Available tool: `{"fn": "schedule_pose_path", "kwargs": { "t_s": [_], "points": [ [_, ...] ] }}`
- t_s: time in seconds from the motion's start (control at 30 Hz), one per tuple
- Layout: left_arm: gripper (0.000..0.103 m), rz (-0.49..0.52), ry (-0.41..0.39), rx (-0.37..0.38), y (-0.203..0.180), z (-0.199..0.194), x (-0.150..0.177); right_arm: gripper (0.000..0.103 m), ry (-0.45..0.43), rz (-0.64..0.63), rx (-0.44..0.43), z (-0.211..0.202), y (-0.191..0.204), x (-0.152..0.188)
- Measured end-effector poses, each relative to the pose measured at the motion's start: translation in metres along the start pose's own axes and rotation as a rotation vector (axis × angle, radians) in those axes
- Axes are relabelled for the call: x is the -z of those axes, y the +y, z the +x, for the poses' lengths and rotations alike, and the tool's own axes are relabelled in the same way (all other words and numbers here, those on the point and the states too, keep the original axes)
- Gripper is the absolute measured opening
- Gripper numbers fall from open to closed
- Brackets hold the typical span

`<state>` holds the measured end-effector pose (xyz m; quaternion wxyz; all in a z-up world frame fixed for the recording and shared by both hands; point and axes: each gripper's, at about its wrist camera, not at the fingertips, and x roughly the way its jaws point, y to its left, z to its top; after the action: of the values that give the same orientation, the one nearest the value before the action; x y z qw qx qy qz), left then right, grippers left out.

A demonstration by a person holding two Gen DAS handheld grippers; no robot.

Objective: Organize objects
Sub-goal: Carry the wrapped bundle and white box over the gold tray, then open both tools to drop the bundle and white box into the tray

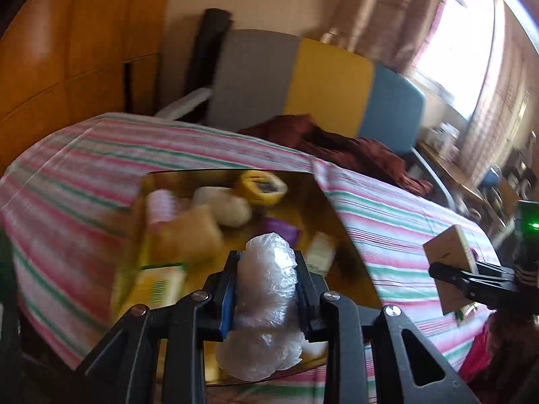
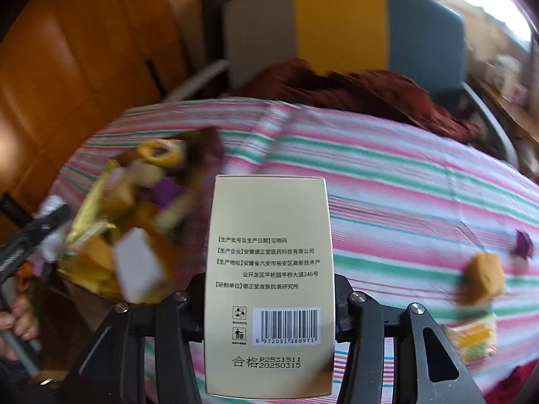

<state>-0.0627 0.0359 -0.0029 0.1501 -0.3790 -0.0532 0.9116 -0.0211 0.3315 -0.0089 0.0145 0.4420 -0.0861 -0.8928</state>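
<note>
My left gripper point(image 1: 266, 271) is shut on a crumpled clear plastic bag point(image 1: 266, 299) and holds it over a gold tray point(image 1: 331, 222) full of small items: a yellow tape roll point(image 1: 261, 185), a pink roll point(image 1: 161, 206), a tan pouch point(image 1: 188, 234), a yellow-green box point(image 1: 158, 284). My right gripper point(image 2: 269, 298) is shut on a beige carton point(image 2: 269, 282) with Chinese print and a barcode, held above the striped cloth. That carton and gripper also show at the right of the left wrist view point(image 1: 449, 266). The tray shows at left in the right wrist view point(image 2: 79, 222).
The striped pink-green cloth point(image 2: 404, 181) covers the table. On it at right lie a tan pouch point(image 2: 483, 277), a yellow-green packet point(image 2: 473, 340) and a purple piece point(image 2: 522, 242). Behind stand a grey-yellow-blue chair point(image 2: 340, 27) with maroon cloth point(image 2: 353, 91), and a wooden cabinet point(image 1: 67, 50).
</note>
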Motion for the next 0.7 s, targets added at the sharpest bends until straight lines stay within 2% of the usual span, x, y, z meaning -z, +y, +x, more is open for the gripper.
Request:
{"fn": "schedule_pose_path", "kwargs": {
  "t_s": [0.13, 0.33, 0.7],
  "points": [
    [0.029, -0.069, -0.006, -0.047, 0.037, -0.006, 0.001, 0.051, 0.007, -0.064, -0.085, 0.010, 0.048, -0.010],
    [0.029, -0.105, -0.001, -0.067, 0.056, -0.005, 0.004, 0.050, 0.061, -0.117, -0.151, 0.042, 0.102, -0.018],
    [0.029, -0.075, 0.031, -0.056, 0.043, 0.022, -0.006, 0.051, 0.087, -0.055, -0.147, 0.083, 0.131, -0.052]
  ]
}}
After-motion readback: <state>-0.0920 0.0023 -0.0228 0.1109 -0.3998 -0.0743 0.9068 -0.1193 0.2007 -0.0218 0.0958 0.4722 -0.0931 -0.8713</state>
